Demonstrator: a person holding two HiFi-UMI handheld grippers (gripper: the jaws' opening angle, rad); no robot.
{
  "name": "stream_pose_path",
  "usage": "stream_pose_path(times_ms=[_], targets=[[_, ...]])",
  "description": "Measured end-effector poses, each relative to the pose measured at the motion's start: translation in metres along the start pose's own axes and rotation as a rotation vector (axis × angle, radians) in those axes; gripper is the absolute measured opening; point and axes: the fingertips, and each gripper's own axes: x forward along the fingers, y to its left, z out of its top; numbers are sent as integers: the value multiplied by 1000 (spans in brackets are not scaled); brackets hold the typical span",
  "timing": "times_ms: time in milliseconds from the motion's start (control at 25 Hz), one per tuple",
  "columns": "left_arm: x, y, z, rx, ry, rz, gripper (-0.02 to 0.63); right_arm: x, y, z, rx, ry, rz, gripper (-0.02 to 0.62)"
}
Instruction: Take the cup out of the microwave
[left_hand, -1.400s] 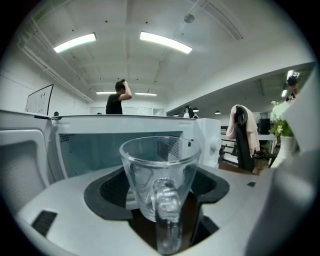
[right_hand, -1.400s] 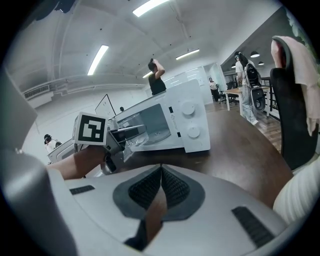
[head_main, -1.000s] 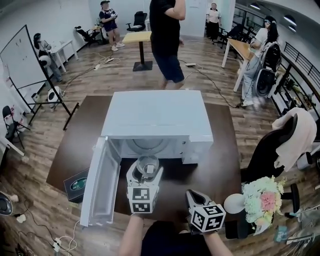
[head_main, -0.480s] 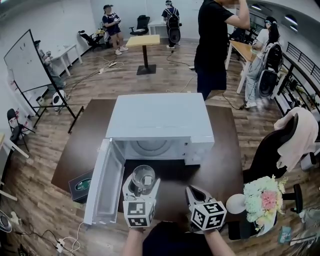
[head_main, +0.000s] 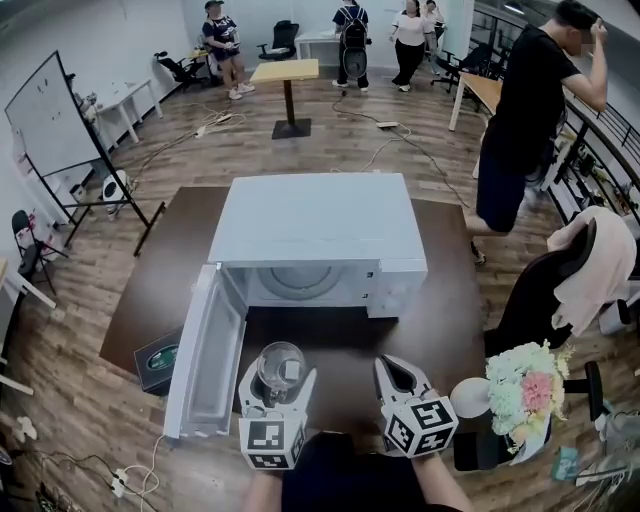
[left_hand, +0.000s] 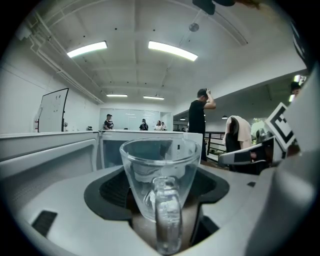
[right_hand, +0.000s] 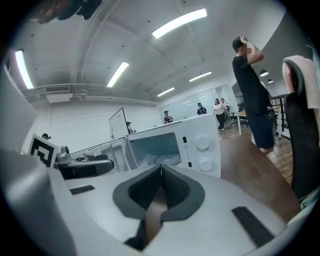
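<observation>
Glass, clear and with a handle, the cup (left_hand: 160, 182) is outside the microwave (head_main: 318, 225), in front of its open cavity and over the dark brown table (head_main: 440, 340). The left gripper (head_main: 278, 384) is clamped on it: the jaws stand wide, their dark pads pressed to the cup's two sides, and the handle faces back toward the gripper's camera. The right gripper (head_main: 393, 364) is in front of the microwave's control panel (right_hand: 202, 150), beside the left one, with its jaws together and nothing between them. The microwave's door (head_main: 205, 365) is swung fully open at the cavity's left in the head view, and the turntable (right_hand: 166, 159) shows inside. A bunch of pale flowers (head_main: 525, 390) stands right of the microwave, and a dark box (head_main: 158, 360) lies left of the door.
</observation>
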Motion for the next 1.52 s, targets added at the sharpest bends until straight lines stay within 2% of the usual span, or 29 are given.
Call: stream_pose_path(times_ms=[240, 440, 720, 1040, 1520], targets=[[-16, -16, -4, 11, -22, -55, 368, -15, 5, 17, -118, -100, 10, -6], [-18, -24, -6, 22, -44, -117, 368, -28, 3, 16, -120, -157, 33, -8], [-15, -27, -4, 49, -62, -145, 368, -34, -7, 13, -109, -154, 7, -8], [-10, -33, -2, 45, -68, -178, 368, -30, -3, 10, -163, -121, 9, -8], [-1, -31, 1, 63, -70, -185, 368, -27, -5, 14, -113, -111, 0, -8]])
